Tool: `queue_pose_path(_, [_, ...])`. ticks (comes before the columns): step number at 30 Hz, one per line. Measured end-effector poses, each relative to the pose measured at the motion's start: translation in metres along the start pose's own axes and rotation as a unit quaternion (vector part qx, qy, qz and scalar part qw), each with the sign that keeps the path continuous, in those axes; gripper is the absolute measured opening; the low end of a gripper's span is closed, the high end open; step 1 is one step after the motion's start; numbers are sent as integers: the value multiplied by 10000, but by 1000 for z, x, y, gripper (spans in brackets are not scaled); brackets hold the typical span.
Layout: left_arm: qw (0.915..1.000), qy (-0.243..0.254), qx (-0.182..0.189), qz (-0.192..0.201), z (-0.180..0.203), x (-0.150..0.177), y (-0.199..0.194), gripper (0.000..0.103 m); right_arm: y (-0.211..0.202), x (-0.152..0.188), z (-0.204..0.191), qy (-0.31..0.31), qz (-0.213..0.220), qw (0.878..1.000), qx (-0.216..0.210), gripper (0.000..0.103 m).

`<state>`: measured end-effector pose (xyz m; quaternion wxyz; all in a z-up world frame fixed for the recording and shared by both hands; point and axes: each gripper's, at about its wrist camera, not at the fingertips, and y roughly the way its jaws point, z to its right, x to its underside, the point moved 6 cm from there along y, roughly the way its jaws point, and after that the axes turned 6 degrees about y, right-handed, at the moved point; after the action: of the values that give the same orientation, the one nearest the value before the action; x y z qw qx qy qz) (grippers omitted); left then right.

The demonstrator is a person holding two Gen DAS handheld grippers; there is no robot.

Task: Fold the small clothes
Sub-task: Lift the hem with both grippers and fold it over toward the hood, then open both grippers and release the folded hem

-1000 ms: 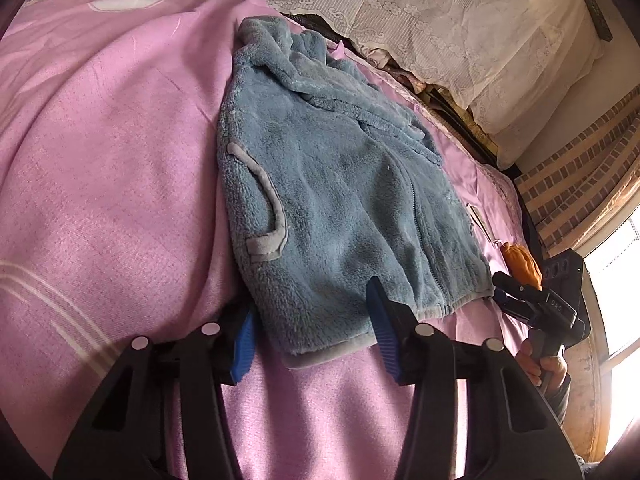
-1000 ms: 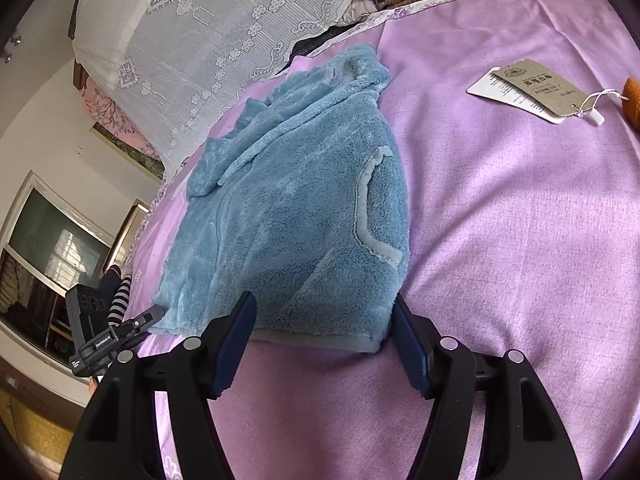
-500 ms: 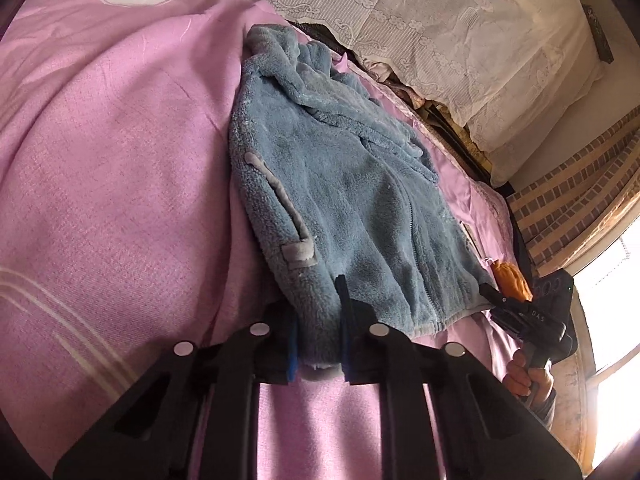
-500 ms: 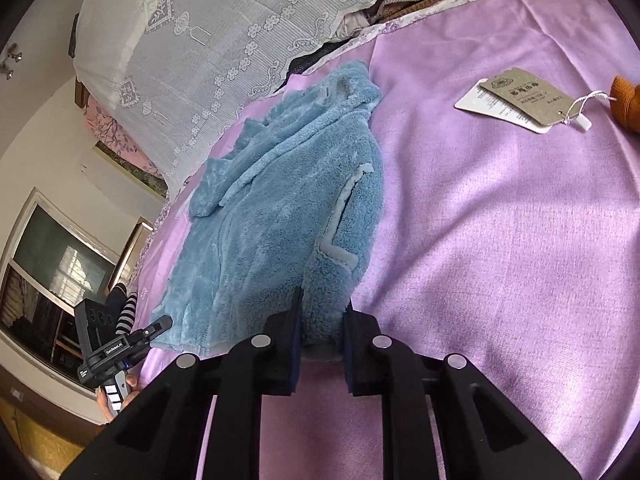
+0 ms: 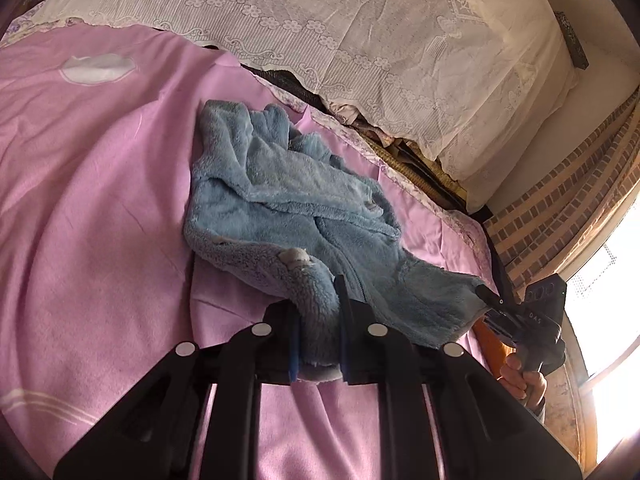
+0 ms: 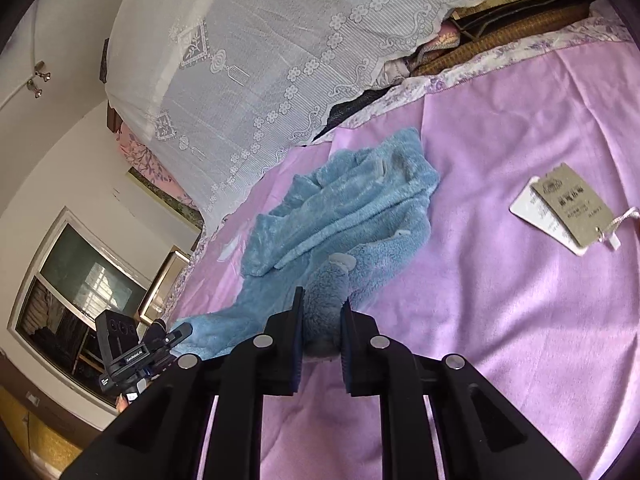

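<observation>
Fingers (image 5: 294,344) of the left gripper (image 5: 318,344) are closed tight on a bunched corner of the small blue fleece jacket (image 5: 288,208), a thick roll of pile filling the gap between the blue pads. Fingers (image 6: 297,320) of the right gripper (image 6: 322,324) are clamped the same way on the opposite hem corner of the same garment, with grey trim just visible at the bottom of the pinch. Both pairs have just been closing, and each has fabric between its pads.

Ahead of both sets of fingers the jacket lies on the pink bedspread (image 5: 100,208). Its near hem is raised off the bed at the two pinched corners, while the hooded far end, crumpled and partly folded on itself, rests on the cover. In the left wrist view the hem spans from the left fingers across to the right gripper, seen at the right edge with a person's hand (image 5: 524,380) on its grip. In the right wrist view the left gripper appears low to the left, at the other corner.

Beyond the jacket, a white lace cloth (image 6: 280,60) covers a stack at the head of the bed. Well to the right of the right fingers, brown and white paper tags (image 6: 560,208) with a string lie flat on the bedspread; their print is too small to read.
</observation>
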<state>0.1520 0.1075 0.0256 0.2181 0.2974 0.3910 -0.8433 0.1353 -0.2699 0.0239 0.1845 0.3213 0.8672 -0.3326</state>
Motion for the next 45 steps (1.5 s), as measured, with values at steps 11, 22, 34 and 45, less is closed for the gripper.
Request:
queue_pose_path(11, [9992, -137, -61, 380, -5, -81, 20, 13, 37, -75, -7, 416, 405, 9981, -198, 15])
queue_pose_path(22, [9985, -221, -259, 438, -34, -143, 73, 13, 101, -137, -1, 517, 599, 9968, -139, 15])
queue_pose_path(34, [9946, -757, -707, 89, -112, -173, 155, 15, 203, -183, 35, 592, 643, 9944, 598, 16])
queue_pose_path(45, [9962, -492, -389, 603, -91, -181, 120, 70, 178, -189, 29, 503, 1098, 9919, 402, 60])
